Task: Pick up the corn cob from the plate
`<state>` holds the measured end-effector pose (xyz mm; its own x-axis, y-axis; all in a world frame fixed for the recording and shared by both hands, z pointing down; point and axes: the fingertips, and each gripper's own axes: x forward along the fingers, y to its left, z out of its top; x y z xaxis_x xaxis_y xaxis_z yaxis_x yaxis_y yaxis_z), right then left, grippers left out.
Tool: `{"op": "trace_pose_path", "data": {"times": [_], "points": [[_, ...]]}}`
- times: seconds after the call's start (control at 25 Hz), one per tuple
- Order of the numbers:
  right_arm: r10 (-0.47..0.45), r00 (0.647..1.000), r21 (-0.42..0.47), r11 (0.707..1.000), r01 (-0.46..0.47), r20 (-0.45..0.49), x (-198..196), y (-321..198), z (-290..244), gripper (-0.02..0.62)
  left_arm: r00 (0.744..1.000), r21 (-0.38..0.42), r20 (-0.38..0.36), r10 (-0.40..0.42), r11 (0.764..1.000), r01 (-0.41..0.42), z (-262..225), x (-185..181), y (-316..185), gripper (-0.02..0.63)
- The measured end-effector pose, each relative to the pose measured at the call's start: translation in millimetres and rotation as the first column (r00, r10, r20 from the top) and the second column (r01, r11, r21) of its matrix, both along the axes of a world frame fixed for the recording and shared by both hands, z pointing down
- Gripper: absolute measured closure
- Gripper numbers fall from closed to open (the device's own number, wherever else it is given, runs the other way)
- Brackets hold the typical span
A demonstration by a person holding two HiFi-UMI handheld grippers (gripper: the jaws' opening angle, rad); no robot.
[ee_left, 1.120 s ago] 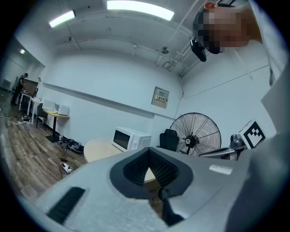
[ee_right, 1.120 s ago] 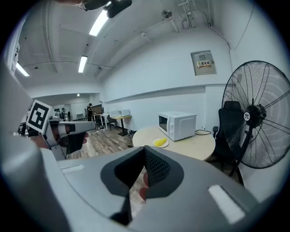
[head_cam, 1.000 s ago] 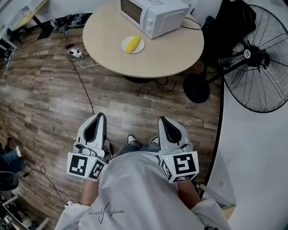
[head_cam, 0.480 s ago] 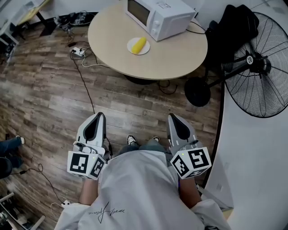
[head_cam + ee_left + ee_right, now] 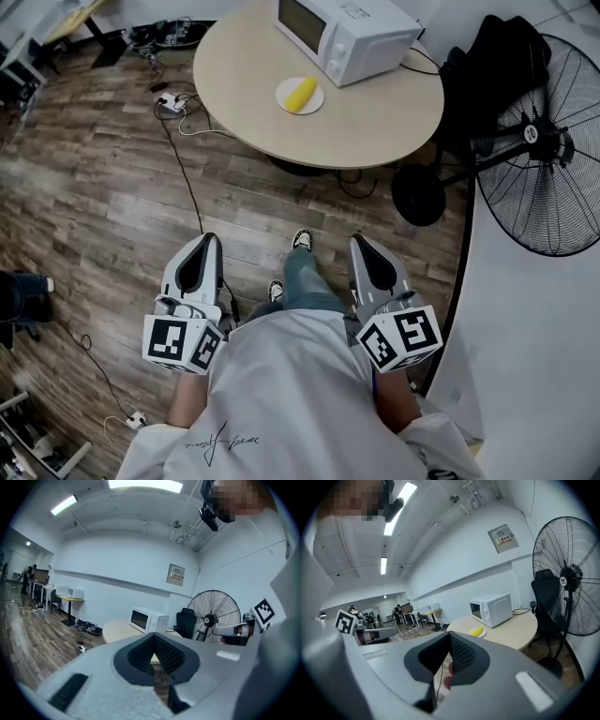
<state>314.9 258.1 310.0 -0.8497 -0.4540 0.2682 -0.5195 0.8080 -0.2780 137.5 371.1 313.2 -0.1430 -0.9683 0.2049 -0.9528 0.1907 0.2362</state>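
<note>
Yellow corn cob (image 5: 300, 94) lying flat, angled, on small white plate (image 5: 313, 104); plate on round beige desk (image 5: 375, 122), just beside white microwave (image 5: 347, 36).

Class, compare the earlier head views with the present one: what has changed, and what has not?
One foot has stepped forward towards the table; the right gripper shifted slightly right. Nothing gripped or released. Corn still on plate; left gripper and right both shut, empty.

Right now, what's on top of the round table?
A white microwave, its black cable trailing beside it, and in front a small white plate carrying the corn cob. The tabletop behind the microwave is covered by it.
</note>
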Motion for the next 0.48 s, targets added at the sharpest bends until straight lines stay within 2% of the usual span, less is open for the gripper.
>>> {"op": "trace_pose_path", "data": {"times": [0.48], "points": [[-0.001,1.0,-0.029,1.0,0.001,0.026,-32.9,-43.6,4.4,0.583,1.0,-0.013,-0.009,0.027,1.0,-0.027,3.4,-19.0,-45.4,0.609]]}}
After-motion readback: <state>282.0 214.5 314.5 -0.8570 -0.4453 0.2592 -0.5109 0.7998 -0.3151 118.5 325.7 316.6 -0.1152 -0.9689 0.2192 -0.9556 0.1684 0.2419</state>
